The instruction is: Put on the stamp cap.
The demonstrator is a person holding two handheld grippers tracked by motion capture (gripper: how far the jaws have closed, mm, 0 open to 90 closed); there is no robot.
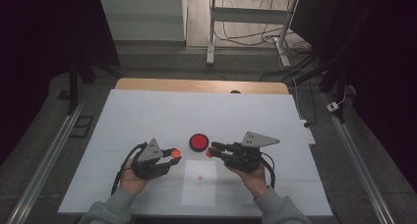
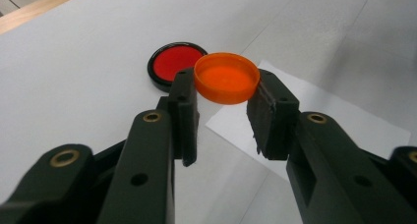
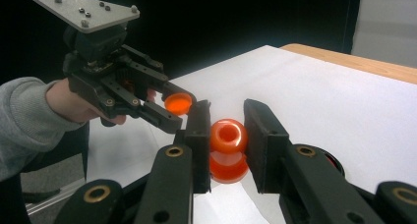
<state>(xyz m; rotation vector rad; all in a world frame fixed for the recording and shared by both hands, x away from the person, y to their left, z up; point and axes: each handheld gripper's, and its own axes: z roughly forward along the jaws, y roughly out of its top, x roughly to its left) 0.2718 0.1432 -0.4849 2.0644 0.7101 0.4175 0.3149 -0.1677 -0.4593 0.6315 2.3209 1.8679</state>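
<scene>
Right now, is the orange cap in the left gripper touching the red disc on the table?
Apart. The high view shows bare table between the orange cap in the left gripper and the red disc.

grey sleeves (image 1: 110, 208) — black grippers (image 1: 173, 155), brass-ringed pivots, grey screwed plates.

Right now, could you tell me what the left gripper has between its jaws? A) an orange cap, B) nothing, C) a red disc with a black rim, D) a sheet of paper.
A: in the left gripper view the left gripper has its jaws closed on the sides of the orange cap, held off the table, while the red disc with a black rim lies on the table behind it.
</scene>
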